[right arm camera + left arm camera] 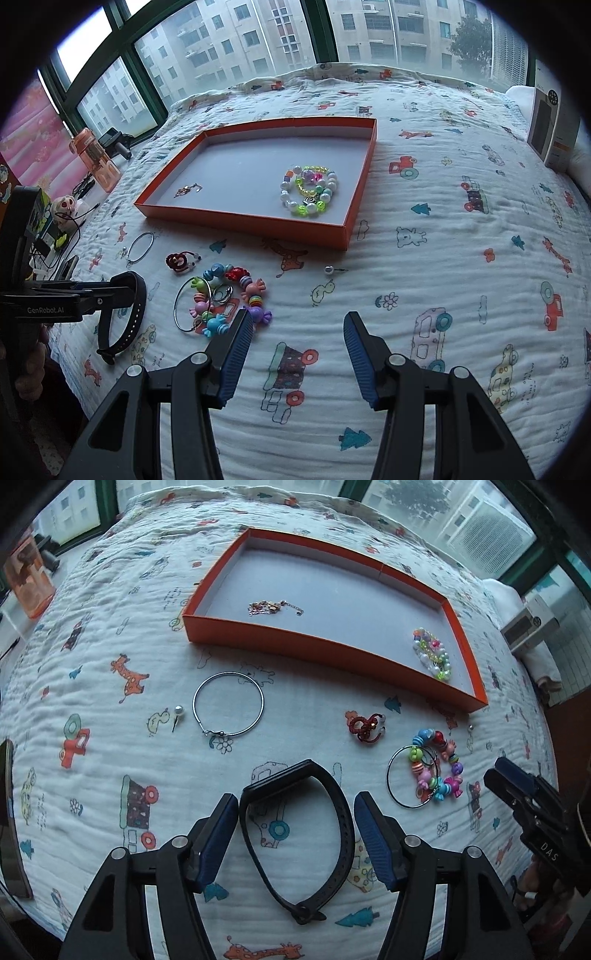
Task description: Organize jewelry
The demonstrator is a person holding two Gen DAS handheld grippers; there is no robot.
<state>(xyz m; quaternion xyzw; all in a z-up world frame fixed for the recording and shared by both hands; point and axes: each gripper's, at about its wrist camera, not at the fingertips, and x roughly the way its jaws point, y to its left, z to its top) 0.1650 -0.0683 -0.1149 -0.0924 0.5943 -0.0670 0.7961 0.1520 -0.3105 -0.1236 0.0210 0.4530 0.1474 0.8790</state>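
Observation:
An orange tray (266, 631) (243, 221) lies on the printed bedspread and holds a thin chain (275, 607) (187, 190) and a pale bead bracelet (434, 653) (309, 190). My left gripper (295, 812) is open, its fingers on either side of a black wristband (332, 805) (127, 314) lying on the spread. My right gripper (298, 328) is open and empty over bare bedspread. A colourful bead bracelet (439, 768) (229, 295) with a silver hoop (393, 786) lies just left of the right gripper.
A large silver hoop (228, 704) (141, 246), a pearl stud (178, 713), a second stud (332, 270) and a red knotted ring (364, 728) (181, 261) lie in front of the tray. An orange bottle (96, 160) and cables sit left; a white box (554, 129) stands right.

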